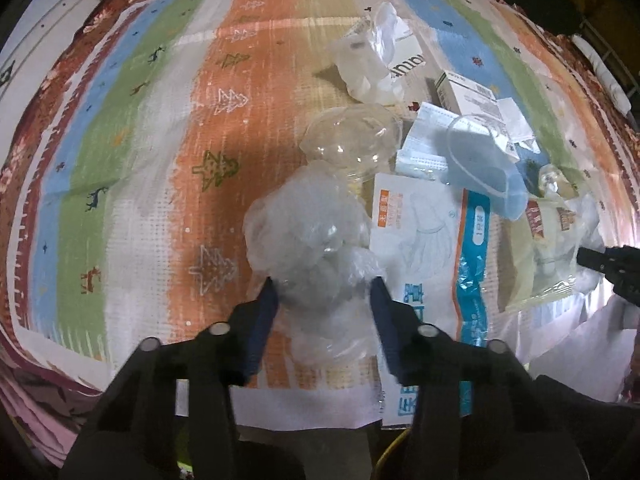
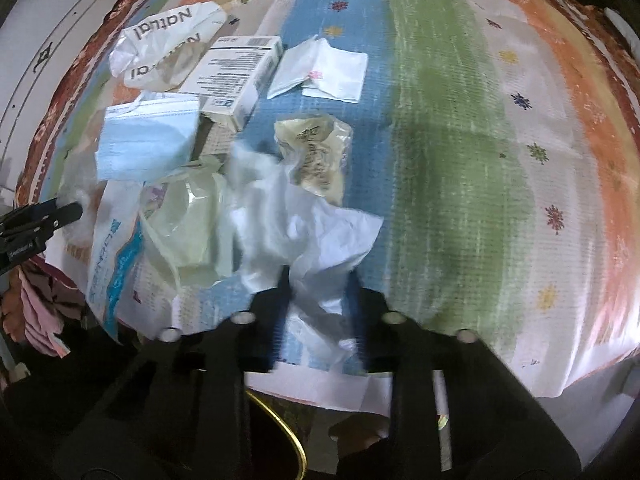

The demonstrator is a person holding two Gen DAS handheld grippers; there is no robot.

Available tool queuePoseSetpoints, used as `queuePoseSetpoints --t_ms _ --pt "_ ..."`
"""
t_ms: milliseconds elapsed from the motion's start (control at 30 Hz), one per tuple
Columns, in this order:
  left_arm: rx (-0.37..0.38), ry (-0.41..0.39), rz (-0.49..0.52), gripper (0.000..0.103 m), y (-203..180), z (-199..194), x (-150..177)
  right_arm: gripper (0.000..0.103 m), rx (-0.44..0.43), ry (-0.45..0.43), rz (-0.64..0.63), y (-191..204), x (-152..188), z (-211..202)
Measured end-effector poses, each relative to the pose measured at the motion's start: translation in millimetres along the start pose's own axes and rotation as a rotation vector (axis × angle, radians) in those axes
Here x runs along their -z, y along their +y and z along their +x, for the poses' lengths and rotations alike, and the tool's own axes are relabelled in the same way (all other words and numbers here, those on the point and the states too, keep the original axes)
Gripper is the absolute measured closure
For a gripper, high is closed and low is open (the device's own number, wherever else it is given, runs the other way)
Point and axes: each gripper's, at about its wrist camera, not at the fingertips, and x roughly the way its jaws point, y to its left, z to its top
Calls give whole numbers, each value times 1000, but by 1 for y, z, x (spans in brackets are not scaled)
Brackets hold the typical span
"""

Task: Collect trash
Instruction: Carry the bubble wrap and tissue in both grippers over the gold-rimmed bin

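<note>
The crumpled clear plastic bag [image 1: 312,240] lies low and centre in the left wrist view, on the striped cloth [image 1: 132,152] that covers the surface, with a clear plastic lid [image 1: 352,136] just above it and a printed glove packet [image 1: 432,248] beside it to the right. It looks feather-light, soft and slippery, likely to crush rather than resist, so the bunched lower end seems the best place to take hold. The left hand-held gripper [image 1: 324,308] has its blue pads on either side of that lower end, pressed into the film and partly closed around it. In the right wrist view, a crumpled white paper sheet [image 2: 316,240] sits low and centre, just as light and limp, with a blue face mask [image 2: 148,140], a small white carton [image 2: 236,76] and a yellowish wrapper [image 2: 316,152] above it. The right hand-held gripper [image 2: 318,292] is narrowed onto the sheet's lower folds, pinching them between its fingers.
</note>
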Motion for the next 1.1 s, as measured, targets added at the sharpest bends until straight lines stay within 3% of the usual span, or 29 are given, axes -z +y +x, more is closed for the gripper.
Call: queuePoseSetpoints --t_ms 200,733,900,1100 --pt "23 -32 -20 66 4 -18 1 94 -18 -26 -11 5 6 -16" --pt "63 -104 -116 67 23 -53 11 94 -47 -152 63 -2 25 -70" --pt "149 -152 -125 67 13 -80 23 94 -14 -224 56 0 34 -94" --pt "232 -229 -124 67 -10 -118 39 94 -61 -292 68 5 61 -117"
